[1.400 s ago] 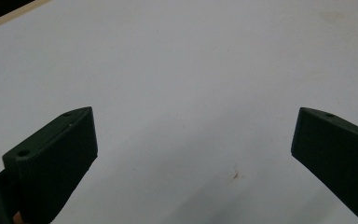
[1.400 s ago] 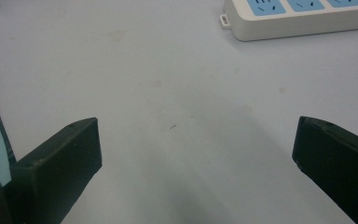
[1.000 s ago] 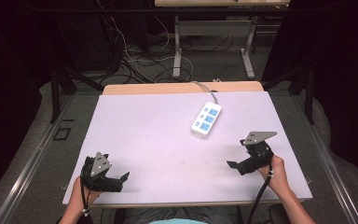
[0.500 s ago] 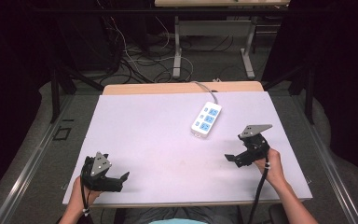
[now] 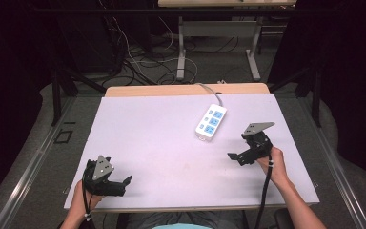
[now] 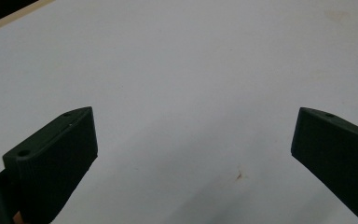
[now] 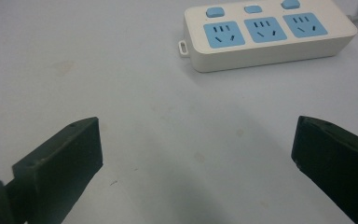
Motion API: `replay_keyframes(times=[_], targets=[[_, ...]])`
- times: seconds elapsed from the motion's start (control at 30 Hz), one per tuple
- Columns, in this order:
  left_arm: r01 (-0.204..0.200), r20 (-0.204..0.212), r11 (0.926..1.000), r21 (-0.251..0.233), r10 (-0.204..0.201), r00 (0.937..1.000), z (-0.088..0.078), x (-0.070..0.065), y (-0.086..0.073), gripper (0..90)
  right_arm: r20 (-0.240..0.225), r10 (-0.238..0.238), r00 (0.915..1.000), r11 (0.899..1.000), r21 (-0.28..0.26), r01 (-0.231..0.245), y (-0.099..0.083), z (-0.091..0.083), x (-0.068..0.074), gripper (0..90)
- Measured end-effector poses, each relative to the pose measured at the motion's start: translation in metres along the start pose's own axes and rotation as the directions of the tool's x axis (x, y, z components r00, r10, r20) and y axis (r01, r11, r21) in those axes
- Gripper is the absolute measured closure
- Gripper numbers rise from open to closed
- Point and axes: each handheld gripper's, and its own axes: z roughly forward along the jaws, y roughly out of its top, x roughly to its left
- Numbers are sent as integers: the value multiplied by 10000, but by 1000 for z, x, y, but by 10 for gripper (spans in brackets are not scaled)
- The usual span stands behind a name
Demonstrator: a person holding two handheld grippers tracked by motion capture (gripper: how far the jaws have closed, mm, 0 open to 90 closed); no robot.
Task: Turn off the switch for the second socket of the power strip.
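White plastic power strip [image 5: 211, 122] with three blue sockets lies flat on the pale lavender tabletop [image 5: 162, 143], toward its far right, grey cord trailing off the back edge. Your right gripper [image 5: 240, 155] hovers near it, pointing at it, jaws spread wide and empty. Your left gripper [image 5: 119, 183] sits well apart at the near left corner, jaws equally wide, holding nothing.

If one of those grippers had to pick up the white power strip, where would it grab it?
Probably across the narrow width of the power strip, at mid-length, coming down from above with the right gripper, which is nearer and open. The strip lies flat with its sockets up; its long straight side walls give the jaws parallel faces. Its cable leaves the far end, so the middle keeps clear of it.
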Motion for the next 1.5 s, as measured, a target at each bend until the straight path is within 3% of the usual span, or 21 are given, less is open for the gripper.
replay_keyframes(times=[0.7,0.77,0.93,1.03,1.17,1.5], targets=[[47,60,10000,16,-48,10000,0,0,0,1,-23,83,10000,10000,56,-82,15,20,-15,15],[46,62,10000,19,-47,10000,0,0,0,1,-43,80,10000,9997,239,-79,17,20,-17,15],[35,65,10000,27,-36,10000,0,0,0,1,6,122,9999,9999,44,-122,21,27,-21,17],[24,62,10000,42,-25,10000,0,0,0,1,-29,237,9997,9994,259,-236,25,28,-25,18],[29,63,10000,40,-29,10000,0,0,0,1,39,291,9996,9996,-68,-291,27,33,-28,19],[-6,88,9999,110,5,10000,1,0,0,1,88,394,9992,9989,262,-397,34,45,-40,20]])
